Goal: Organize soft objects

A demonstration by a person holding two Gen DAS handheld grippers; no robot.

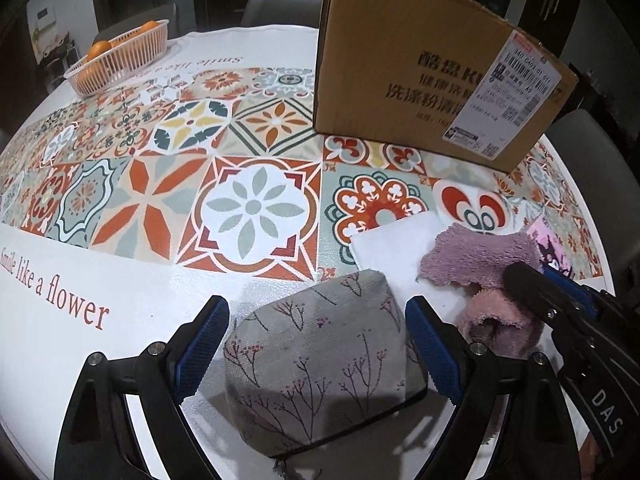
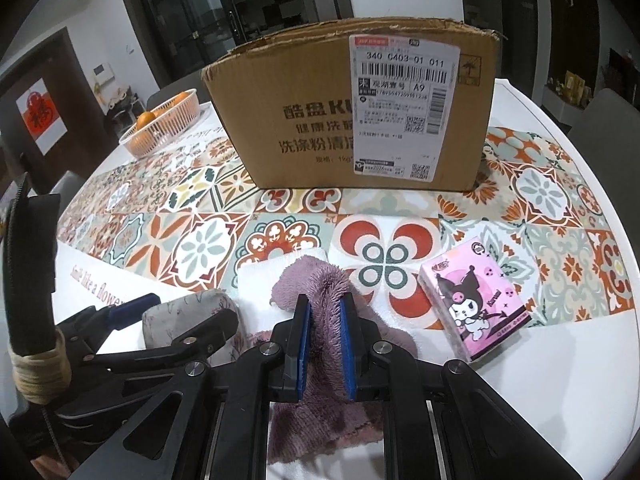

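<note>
Jaws spread wide, the left gripper (image 1: 316, 344) straddles a grey fabric pouch (image 1: 320, 364) printed with fine branches, its blue pads standing on either side of the pouch and seemingly clear of the cloth, while the right gripper (image 2: 324, 340) has its jaws clamped on a fold of mauve fluffy towel (image 2: 320, 292), the pile bunched up between the pads. Both soft items lie at the near edge of the table (image 1: 100, 280), the pouch on the white border of the patterned cloth and the towel draped partly over a folded white cloth (image 1: 400, 248), with a pink plush piece (image 1: 500, 328) just beside it under the right gripper's arm. The towel looks light and limp, likely to trail and sag wherever it is lifted, so a pinch on a gathered fold near its middle seems the surest hold; the pouch appears padded yet springy, best squeezed across its narrow width. To the right sits a pink cartoon tissue pack (image 2: 476, 308), soft-wrapped and easily crushed. Beyond stands an open cardboard box (image 2: 360, 120) with a shipping label, the probable destination, and a plastic basket of oranges (image 1: 120, 60) rests far left.
</note>
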